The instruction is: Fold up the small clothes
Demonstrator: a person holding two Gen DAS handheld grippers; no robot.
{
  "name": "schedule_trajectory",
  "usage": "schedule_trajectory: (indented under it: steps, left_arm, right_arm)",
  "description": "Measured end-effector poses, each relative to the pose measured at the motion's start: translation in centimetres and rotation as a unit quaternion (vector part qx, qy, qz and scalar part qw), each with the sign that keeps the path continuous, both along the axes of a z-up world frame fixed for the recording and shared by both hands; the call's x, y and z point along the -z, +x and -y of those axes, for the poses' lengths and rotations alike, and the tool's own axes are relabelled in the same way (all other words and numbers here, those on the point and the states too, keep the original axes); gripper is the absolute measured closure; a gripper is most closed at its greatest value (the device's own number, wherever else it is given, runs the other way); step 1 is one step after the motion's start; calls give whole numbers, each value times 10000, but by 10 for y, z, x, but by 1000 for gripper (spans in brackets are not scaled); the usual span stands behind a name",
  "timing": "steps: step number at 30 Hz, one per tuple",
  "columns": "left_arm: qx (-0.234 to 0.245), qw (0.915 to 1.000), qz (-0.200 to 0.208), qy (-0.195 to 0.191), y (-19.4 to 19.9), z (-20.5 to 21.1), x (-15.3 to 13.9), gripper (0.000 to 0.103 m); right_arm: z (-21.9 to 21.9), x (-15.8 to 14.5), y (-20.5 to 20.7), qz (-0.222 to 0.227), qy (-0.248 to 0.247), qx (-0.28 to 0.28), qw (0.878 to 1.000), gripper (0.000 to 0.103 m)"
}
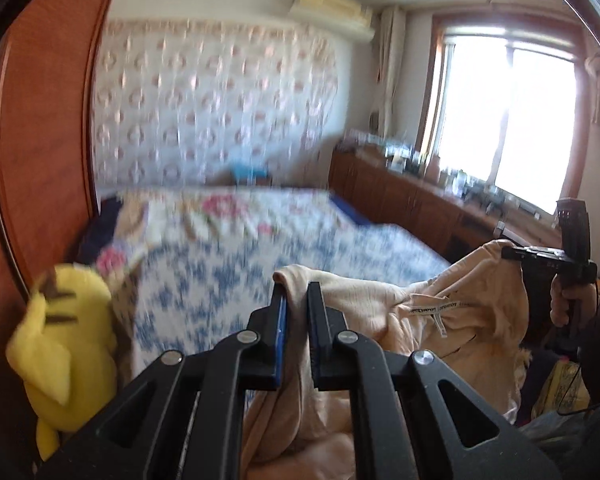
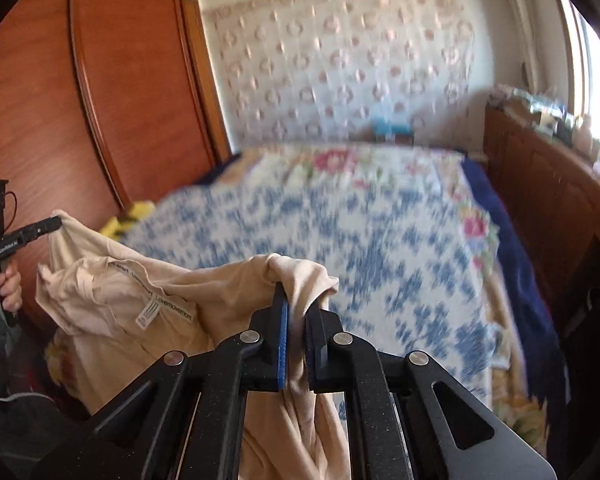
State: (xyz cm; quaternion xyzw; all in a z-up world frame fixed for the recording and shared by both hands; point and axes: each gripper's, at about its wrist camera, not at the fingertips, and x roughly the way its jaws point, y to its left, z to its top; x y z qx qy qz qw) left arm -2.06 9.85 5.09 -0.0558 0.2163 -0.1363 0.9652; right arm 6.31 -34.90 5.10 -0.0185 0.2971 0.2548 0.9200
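Both clamped: left hand-held gripper (image 1: 298, 300) and right hand-held gripper (image 2: 298, 304) each pinch the beige shirt (image 2: 204, 292), held up above the bed (image 2: 360, 216).

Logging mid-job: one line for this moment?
phase: lifted | left tool: shut on beige garment | right tool: shut on beige garment | garment above bed, unfolded
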Motion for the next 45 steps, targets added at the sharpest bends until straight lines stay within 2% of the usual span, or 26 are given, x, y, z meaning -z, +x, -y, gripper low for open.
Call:
schedule_trajectory:
  steps: [9, 15, 24, 28, 31, 35, 40, 45]
  left_arm:
    - [-133, 9947, 1021, -32, -29, -15, -77, 96]
    - [-218, 9873, 1576, 55, -41, -21, -119, 96]
    - [-490, 9785, 1978, 320, -8, -37, -174, 96]
    - [-676, 9784, 1906, 434, 27, -44, -175, 96]
    - [-915, 9816, 1587, 536, 80, -53, -154, 96]
    - [-1076, 9870, 998, 657, 145, -52, -107, 96]
    - [-1116, 9907, 301, 720, 210, -53, -36, 96]
    - [-1122, 9907, -181, 754, 245, -45, 8, 96]
  right_arm:
    - [8, -117, -25, 1122, 214, -100, 9934, 99]
    - [0, -164, -37, 1563, 178, -284, 9871, 99]
    - [-6, -238, -26, 2242, 186, -308, 9739, 99]
    - [-12, -257, 11, 2306, -54, -117, 9730, 99]
    - [-25, -249, 63, 2030, -294, 70, 9787, 99]
    - [-49, -208, 136, 1538, -688, 218, 9855, 99]
    - [-67, -126, 208, 836, -995, 278, 9911, 99]
    - [-70, -55, 256, 312, -1146, 331, 9924, 99]
